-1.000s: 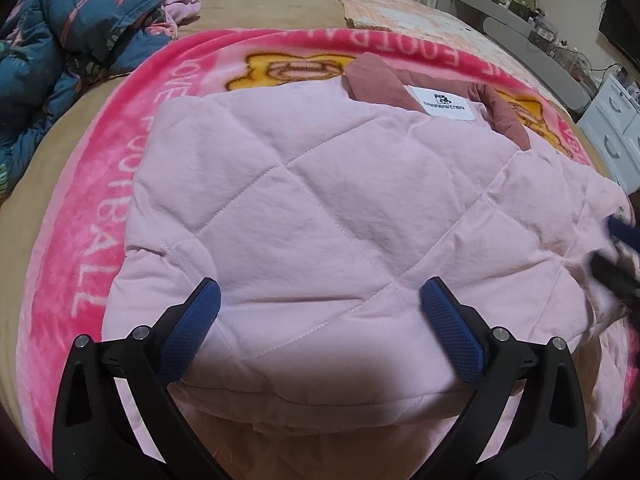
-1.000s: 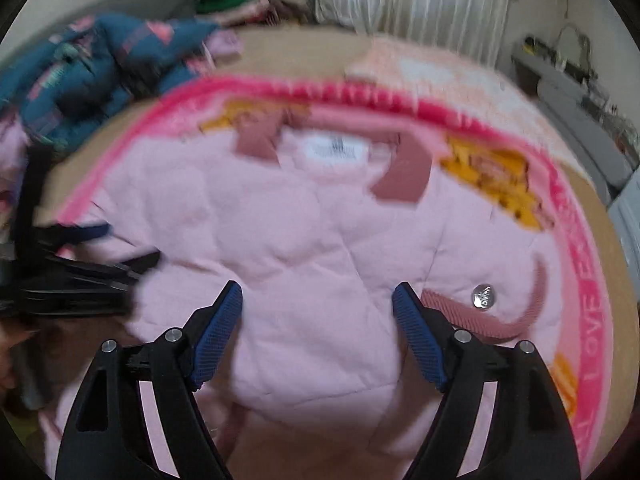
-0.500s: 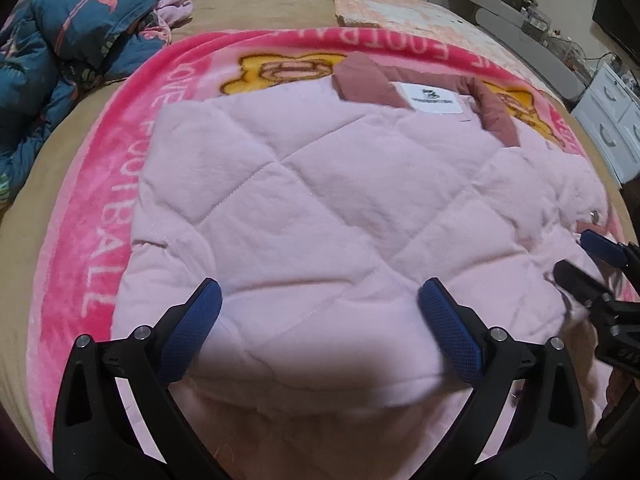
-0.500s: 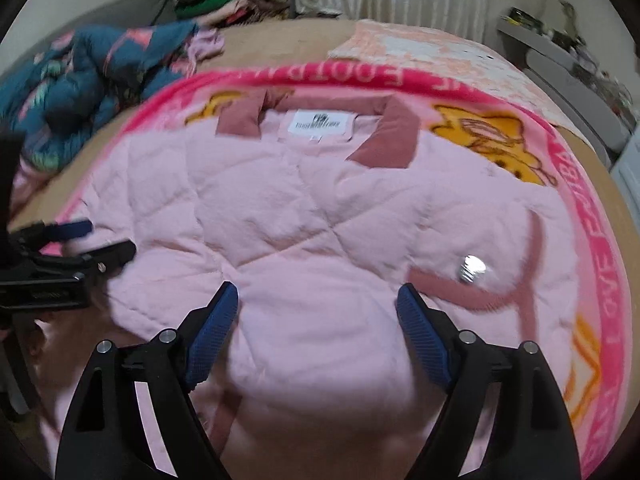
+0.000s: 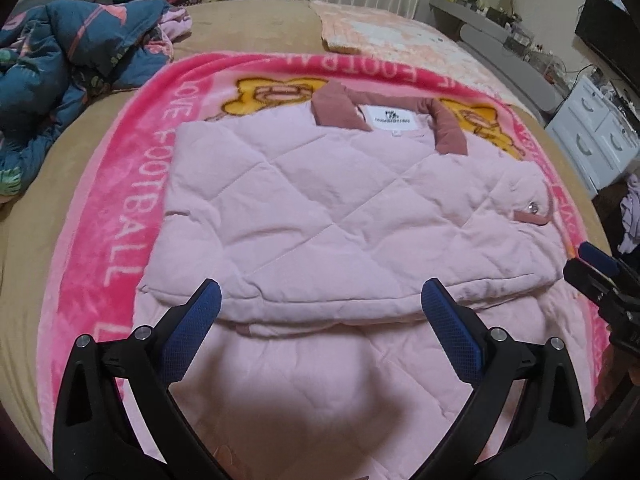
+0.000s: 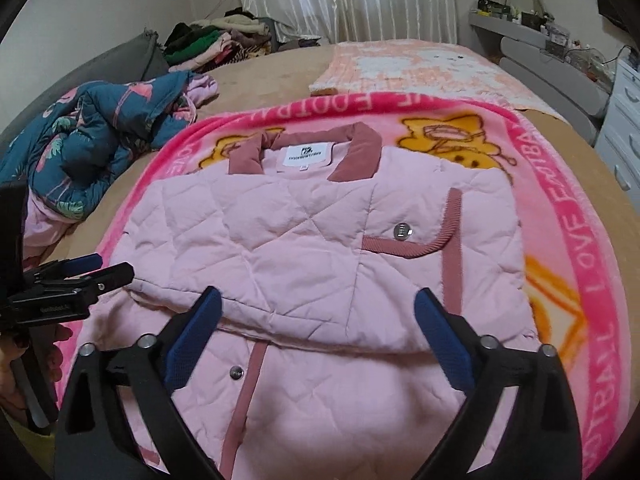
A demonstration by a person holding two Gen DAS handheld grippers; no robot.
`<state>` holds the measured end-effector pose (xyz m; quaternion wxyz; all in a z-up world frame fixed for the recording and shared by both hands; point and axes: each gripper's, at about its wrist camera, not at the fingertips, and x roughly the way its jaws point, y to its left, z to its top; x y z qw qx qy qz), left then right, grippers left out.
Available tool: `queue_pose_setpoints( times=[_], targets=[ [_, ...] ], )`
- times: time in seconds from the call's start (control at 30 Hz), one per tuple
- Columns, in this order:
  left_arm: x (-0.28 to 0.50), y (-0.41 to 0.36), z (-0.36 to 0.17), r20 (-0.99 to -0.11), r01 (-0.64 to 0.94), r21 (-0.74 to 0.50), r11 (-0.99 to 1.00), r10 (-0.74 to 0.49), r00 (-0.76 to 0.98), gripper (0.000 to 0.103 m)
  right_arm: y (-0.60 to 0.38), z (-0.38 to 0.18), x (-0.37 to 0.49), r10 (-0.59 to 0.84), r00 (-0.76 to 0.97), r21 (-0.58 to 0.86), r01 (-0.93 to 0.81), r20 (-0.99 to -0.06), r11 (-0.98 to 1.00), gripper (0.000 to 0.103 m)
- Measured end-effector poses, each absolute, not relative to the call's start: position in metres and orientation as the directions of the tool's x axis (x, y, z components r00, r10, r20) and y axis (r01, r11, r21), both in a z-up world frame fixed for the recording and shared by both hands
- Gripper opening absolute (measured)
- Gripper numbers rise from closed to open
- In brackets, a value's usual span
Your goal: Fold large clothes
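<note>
A pale pink quilted jacket (image 5: 320,208) with a dark pink collar and a white label lies on a bright pink blanket (image 5: 120,216) on the bed. Its sides are folded in over the body, and the lower part lies flat toward me. It also shows in the right wrist view (image 6: 312,248), with a dark pink trim and a snap button on top. My left gripper (image 5: 320,304) is open and empty above the jacket's lower fold edge. My right gripper (image 6: 316,308) is open and empty above the same edge. Each gripper shows at the side of the other's view.
A dark blue patterned garment (image 5: 60,60) is heaped at the back left of the bed, also in the right wrist view (image 6: 92,136). A peach and white cloth (image 6: 420,68) lies at the back. A clothes pile (image 6: 208,44) sits by the curtain. White drawers (image 5: 596,140) stand at the right.
Both grippers have drawn back toward me and risen from the jacket. More of its lower part and the blanket show now. Both stay open.
</note>
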<state>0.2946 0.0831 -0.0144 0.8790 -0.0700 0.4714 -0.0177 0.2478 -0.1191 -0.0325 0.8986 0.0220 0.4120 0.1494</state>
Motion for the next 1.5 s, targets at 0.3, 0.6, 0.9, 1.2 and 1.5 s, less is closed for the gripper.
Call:
queue_pose_setpoints(
  times=[0.3,0.6,0.9,1.2,1.5],
  targets=[
    [0.268,0.081,0.020,-0.783,-0.021,-0.162,0.987,-0.115,0.611,0.094,-0.131,-0.004,0.214,0.316,0.658,0.186,-0.262,-0.684,0.947,0.098],
    [0.238,0.080,0.041,-0.753,-0.007,-0.176,0.984,-0.130,0.645,0.094,-0.137,0.023,0.184,0.322,0.701,0.176,-0.275,-0.637,0.945,0.098],
    [0.205,0.079,0.062,-0.715,0.006,-0.172,0.985,-0.129,0.688,0.094,-0.147,0.041,0.153,0.320,0.731,0.170,-0.274,-0.602,0.947,0.098],
    [0.176,0.076,0.072,-0.691,0.012,-0.167,0.986,-0.125,0.712,0.094,-0.158,0.055,0.122,0.331,0.753,0.172,-0.285,-0.569,0.943,0.098],
    [0.150,0.073,0.075,-0.678,0.011,-0.156,0.988,-0.115,0.726,0.094,-0.165,0.063,0.093,0.328,0.769,0.166,-0.285,-0.549,0.944,0.098]
  ],
)
